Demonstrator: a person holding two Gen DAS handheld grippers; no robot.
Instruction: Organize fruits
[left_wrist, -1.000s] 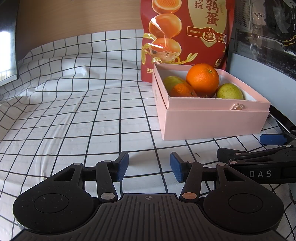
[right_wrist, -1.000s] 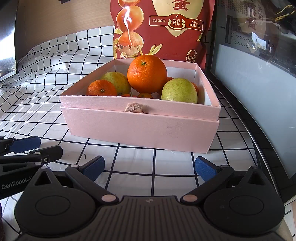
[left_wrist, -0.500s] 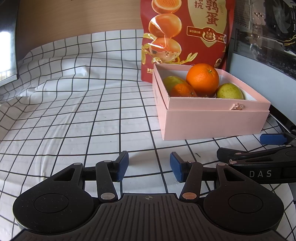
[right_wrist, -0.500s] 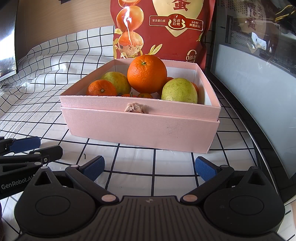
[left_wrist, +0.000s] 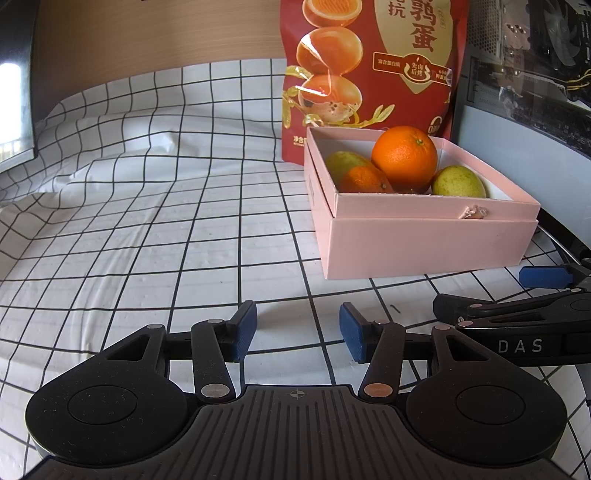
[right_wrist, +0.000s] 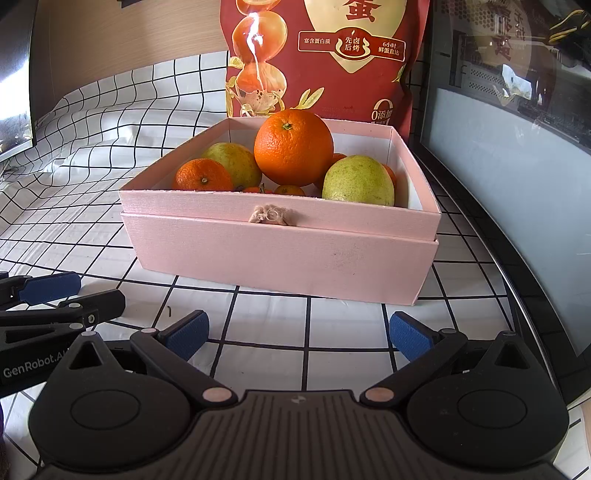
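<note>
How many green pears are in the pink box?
2 visible: one pear at back left behind the small orange, one pear at front right of the box. Others may be hidden.

"DAS" is read on the right claw (left_wrist: 517, 345) at 4 o'clock; "GenRobot.AI" on the left claw (right_wrist: 37, 363) at 8 o'clock. The red snack bag (right_wrist: 332, 55) at 12 o'clock carries "蛋", "先卤后烤", "6小时" and "0添加".

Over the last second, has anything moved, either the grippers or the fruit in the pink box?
Nothing visibly changed. The left gripper and right gripper are still open and empty, low over the checked cloth in front of the pink box. The big orange, the small mandarin and both green fruits sit in the box as before.
</note>
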